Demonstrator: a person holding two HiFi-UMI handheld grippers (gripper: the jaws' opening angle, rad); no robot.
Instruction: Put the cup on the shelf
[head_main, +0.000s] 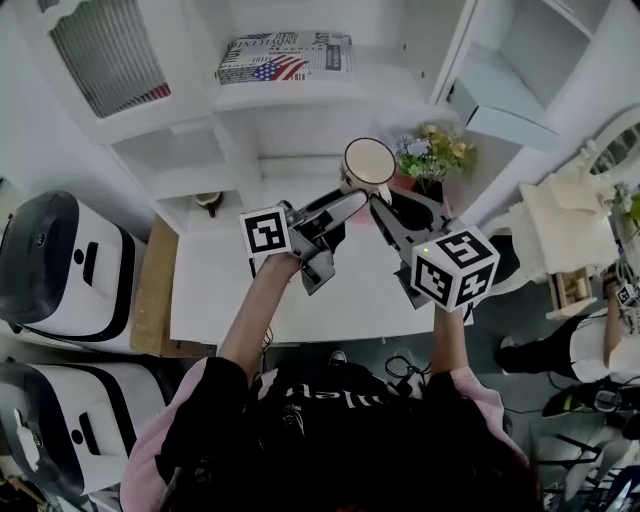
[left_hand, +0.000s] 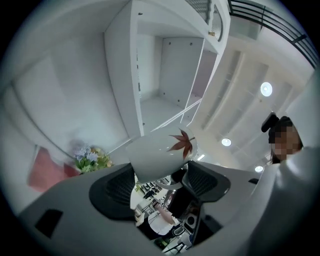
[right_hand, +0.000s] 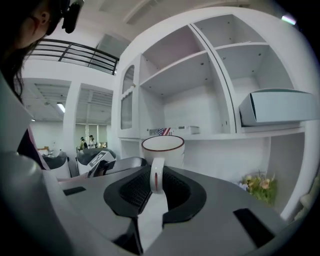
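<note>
While cup (head_main: 368, 160) hangs in air just ahead of both claws, not yet on shelf (head_main: 390, 85):
- Right claw (right_hand: 156, 184) pinched shut on handle (right_hand: 156, 175); cup upright just beyond tips.
- Left claw (left_hand: 160, 182) clamped on lower cup body from opposite side. Judged reason: steadies weight, which a handle-only grip would let swing.
- Shelf bays lie above and beyond both claws.
- Next move needs a lift forward.
</note>
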